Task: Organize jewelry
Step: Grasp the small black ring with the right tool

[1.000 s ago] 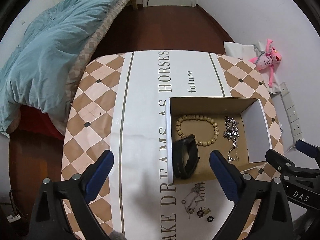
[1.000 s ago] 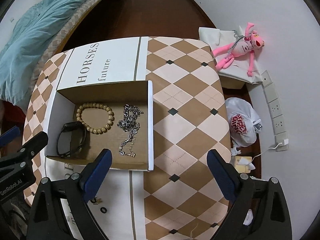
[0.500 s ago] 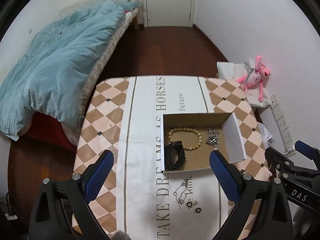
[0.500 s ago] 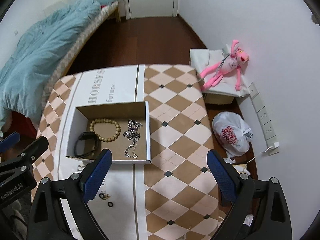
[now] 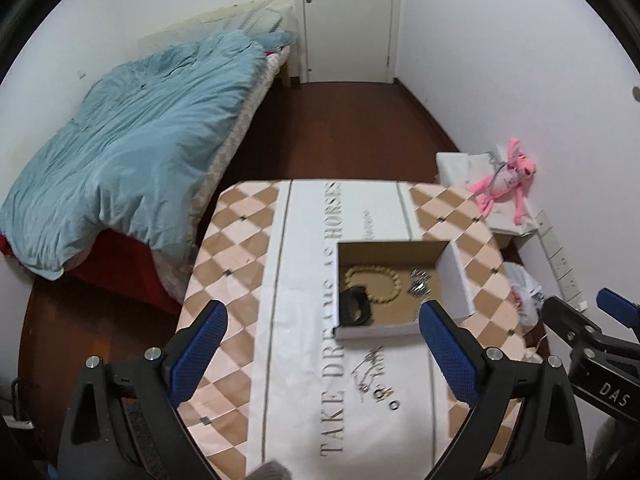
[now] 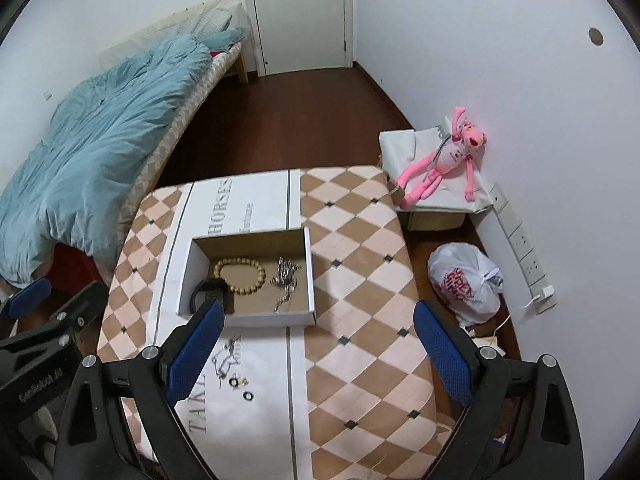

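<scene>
blue padded fingers of the left gripper (image 5: 320, 350) stand wide apart and hold nothing; the right gripper (image 6: 316, 354) is the same, wide open and empty. both hang high above the table with the brown and pink diamond cloth (image 6: 360, 288), well apart from everything. nearest, at about 6 o'clock of the box, a thin silver chain (image 6: 224, 360) and small dark rings (image 6: 242, 389) lie loose on the cloth, so i judge this part is left to do. farther, inside the open white cardboard box (image 6: 272, 320), the black band (image 6: 208, 294), the round wooden bead bracelet (image 6: 239, 275) and the silver chain necklace (image 6: 285, 282) are already put away.
</scene>
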A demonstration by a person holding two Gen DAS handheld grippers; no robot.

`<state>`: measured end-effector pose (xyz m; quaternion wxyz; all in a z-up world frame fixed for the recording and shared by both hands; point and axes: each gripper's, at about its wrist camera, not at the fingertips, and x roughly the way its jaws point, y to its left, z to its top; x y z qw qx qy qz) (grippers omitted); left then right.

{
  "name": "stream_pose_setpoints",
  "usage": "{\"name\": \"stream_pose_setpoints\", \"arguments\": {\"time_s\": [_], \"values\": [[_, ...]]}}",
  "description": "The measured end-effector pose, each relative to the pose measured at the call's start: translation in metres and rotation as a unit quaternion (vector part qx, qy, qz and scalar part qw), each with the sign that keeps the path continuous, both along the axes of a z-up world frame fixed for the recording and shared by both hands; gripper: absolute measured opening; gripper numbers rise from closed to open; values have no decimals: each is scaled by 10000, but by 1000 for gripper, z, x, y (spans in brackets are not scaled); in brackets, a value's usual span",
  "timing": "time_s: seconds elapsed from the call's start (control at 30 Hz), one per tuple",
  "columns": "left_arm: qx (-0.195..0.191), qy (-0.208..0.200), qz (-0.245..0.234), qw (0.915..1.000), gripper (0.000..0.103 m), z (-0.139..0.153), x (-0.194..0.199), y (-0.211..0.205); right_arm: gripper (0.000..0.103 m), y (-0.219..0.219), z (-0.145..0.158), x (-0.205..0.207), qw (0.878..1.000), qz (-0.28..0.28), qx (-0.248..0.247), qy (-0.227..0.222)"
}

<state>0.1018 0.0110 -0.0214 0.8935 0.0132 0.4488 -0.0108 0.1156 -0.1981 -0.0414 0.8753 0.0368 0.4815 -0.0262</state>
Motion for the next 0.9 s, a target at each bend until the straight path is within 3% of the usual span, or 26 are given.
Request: {"name": "stream_pose_setpoints", "arguments": {"time_s": [0.1,0.2,0.33,0.47,0.53,0.77,0.87,0.9], "values": [[239,192,112,9995,98,-28,-7,9,97,6,-32,-6,9993,108,158,322],[566,554,305,9964,98,-74,-12,21,94,17,-77,-15,9970,299,317,634],[796,1139,502,9890,98,-128,-20,37,71,34,-135,-23,9903,549,704,1061],[957,1424,619,9832,98,-160,-27,47,67,54,-173,-31,9864,885,877,1074],[1057,1516,651,9806,98,-172,-29,50,59,63,-189,-31,9856,992,820,1098],[1052,1682,675,9778,98,-186,-32,53,42,86,-201,-33,9877,1279,414,803],[1036,1704,636,9778,98,-187,-31,51,13,94,-201,-36,9879,1378,20,708],[1027,1696,611,9783,98,-186,-31,49,13,94,-201,-36,9878,1392,15,701]]}}
